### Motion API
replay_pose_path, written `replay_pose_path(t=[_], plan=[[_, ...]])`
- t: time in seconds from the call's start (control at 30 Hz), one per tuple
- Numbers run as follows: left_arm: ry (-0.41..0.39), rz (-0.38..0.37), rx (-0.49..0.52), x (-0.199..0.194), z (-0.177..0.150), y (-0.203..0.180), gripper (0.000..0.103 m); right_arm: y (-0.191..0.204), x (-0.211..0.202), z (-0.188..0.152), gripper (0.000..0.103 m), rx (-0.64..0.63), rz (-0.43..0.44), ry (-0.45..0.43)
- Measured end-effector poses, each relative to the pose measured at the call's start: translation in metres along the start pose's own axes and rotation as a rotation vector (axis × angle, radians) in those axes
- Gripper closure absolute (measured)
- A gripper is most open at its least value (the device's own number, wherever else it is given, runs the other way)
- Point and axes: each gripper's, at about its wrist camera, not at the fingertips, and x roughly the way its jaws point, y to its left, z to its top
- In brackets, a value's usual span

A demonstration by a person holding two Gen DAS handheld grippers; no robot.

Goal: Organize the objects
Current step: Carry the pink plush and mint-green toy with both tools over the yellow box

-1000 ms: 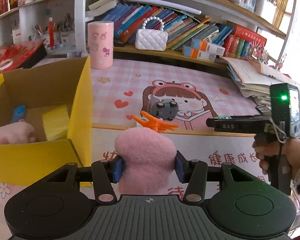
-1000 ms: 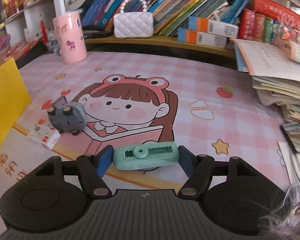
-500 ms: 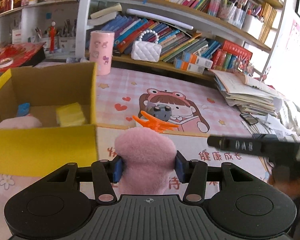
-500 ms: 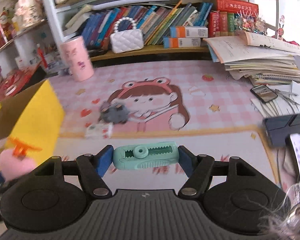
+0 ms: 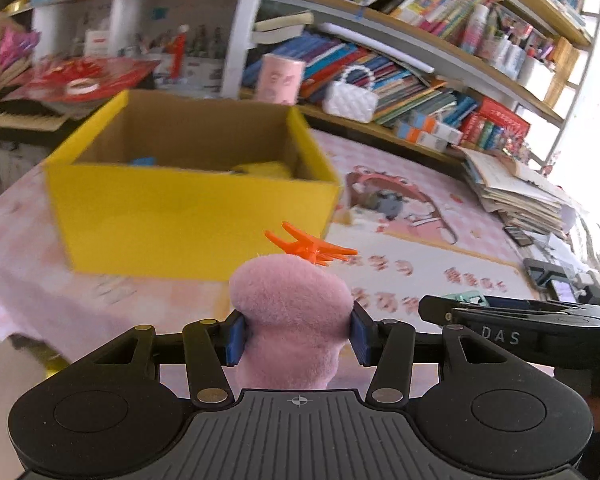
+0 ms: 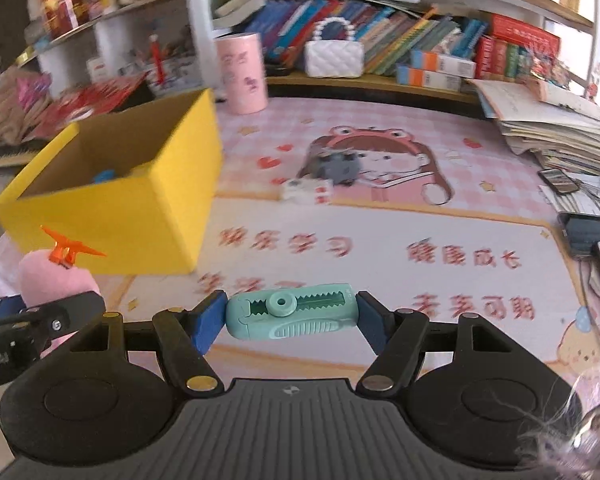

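My left gripper is shut on a pink plush toy that carries an orange hair clip on top. It hovers in front of the near wall of the yellow cardboard box. My right gripper is shut on a mint-green toothed clip, held crosswise above the pink mat. In the right wrist view the box stands to the left, and the plush toy shows at the left edge. A blue item and a yellow block lie inside the box.
A grey plush toy and a small white packet lie on the pink cartoon mat. A pink cylinder and a white handbag stand by the bookshelf. Stacked papers and phones crowd the right side.
Both grippers have swung left toward the yellow box while keeping their loads. The box now fills the middle of the left wrist view, and it has come into the right wrist view.
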Motion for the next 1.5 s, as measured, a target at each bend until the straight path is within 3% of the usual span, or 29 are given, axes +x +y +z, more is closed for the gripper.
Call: replay_pose_path(t=[0.33,0.67,1.5], plan=[[-0.029,0.050,-0.024,-0.043,-0.014,0.049,0.054,0.065,-0.017,-0.025,0.036,-0.054,0.057,0.004],[-0.091,0.073,0.023,-0.073,-0.015,0.071,0.054,0.107,-0.031,-0.033,0.035,-0.076,0.091,-0.032],[-0.168,0.050,-0.006,-0.092,-0.002,0.096,0.054,0.143,-0.040,-0.028,0.035,-0.155,0.098,-0.069]])
